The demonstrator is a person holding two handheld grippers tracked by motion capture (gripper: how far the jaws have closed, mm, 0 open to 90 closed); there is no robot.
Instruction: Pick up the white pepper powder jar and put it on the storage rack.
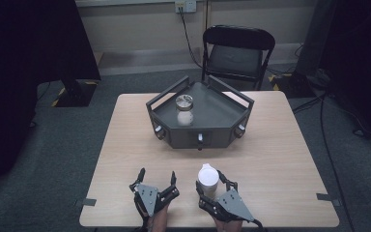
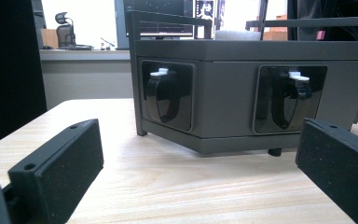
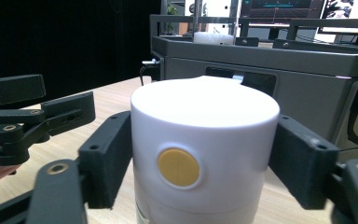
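A white cylindrical container [image 1: 207, 180] with a round yellow button [image 3: 178, 167] on its side stands near the table's front edge. My right gripper [image 1: 215, 186] is shut on it, one jaw pressed to each side. My left gripper [image 1: 157, 177] rests just to its left, open, with nothing between its jaws, and it faces the dark grey tray-topped box [image 1: 217, 116] at the table's middle. A clear jar [image 1: 184, 109] with a metal lid stands in the box's tray. In the left gripper view the box front [image 2: 223, 98] shows two recessed black latches with white tips.
The wooden table [image 1: 280, 159] has bare room on both sides of the box. A black folding chair [image 1: 236, 53] stands behind the table. The left gripper [image 3: 23, 116] lies close beside the container in the right gripper view.
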